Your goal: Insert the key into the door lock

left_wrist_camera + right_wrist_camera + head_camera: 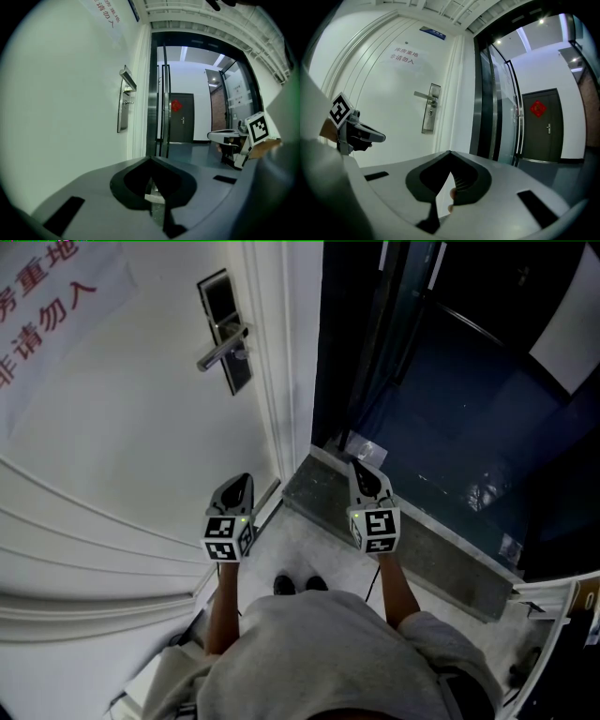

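The head view is dim and bluish: the white door (141,427) catches soft, even light, while the hallway floor (450,427) beyond sinks into shadow. Both claw views bulge strongly, with black corners, and small ceiling lights (541,21) glare.

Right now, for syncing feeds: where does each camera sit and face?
Head view: on the person's head, facing steeply down; left gripper, right gripper, forearms, shoes show.
Left gripper view: on that gripper, facing the corridor; own jaws, right gripper show.
Right gripper view: on that gripper, facing the white door; own jaws, left gripper show.
Shared: all show the door handle.
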